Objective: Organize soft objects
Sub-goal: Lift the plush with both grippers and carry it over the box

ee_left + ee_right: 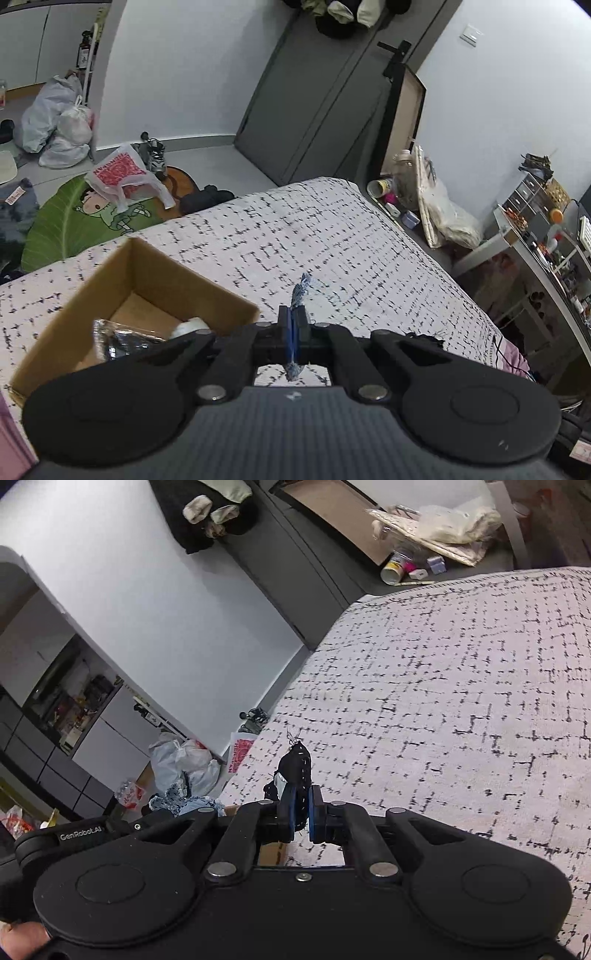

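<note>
A scrap of blue denim-like fabric is pinched in the left gripper, its frayed ends sticking out above and below the closed pads. It hangs over the patterned bedspread, just beside the open cardboard box, which already holds a crinkled silvery item and something white. The right gripper is clamped on a small black cloth piece with white stitching, raised above the same bed cover, with more denim visible beyond it to the left.

Both holds are thin edge grips on limp cloth — either piece could slip free during a quick swing, or snag on the box wall and drape over the rim rather than drop inside. Loose threads may also cling to the pads on release.

Readable writing: "GenRobot.AI" on the device beside the right gripper. The red print on the plastic bag on the floor is too small to read.
</note>
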Demonstrator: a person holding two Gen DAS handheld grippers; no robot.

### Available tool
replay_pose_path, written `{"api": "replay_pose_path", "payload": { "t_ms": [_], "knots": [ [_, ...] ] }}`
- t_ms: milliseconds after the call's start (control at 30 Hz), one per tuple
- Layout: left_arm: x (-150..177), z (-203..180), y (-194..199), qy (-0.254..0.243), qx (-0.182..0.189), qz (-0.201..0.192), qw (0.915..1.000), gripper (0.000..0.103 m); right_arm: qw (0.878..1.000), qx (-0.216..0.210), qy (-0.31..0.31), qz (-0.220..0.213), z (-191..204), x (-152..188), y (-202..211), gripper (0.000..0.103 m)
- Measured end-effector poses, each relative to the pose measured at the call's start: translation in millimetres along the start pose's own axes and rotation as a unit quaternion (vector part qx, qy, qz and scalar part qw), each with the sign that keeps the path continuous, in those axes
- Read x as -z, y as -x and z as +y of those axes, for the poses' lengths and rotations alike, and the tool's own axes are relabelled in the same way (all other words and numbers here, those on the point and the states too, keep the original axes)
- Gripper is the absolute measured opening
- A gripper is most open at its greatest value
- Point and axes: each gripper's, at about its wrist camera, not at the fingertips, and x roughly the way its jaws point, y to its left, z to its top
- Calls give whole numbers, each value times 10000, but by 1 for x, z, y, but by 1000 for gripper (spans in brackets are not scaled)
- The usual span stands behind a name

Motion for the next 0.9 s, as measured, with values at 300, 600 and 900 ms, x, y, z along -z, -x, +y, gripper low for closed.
{"api": "replay_pose_path", "payload": {
  "t_ms": [300,600,900],
  "knots": [
    [-7,42,7,241,-259,-22,9994,0,9994,-147,315,7,26,16,-6,7],
    [-7,73,5,344,-446,-60,9984,0,9972,-426,593,126,50,28,-23,7],
    [-5,93,-7,619,-444,-82,9971,0,9956,-737,546,213,62,37,-38,7]
  ]
}}
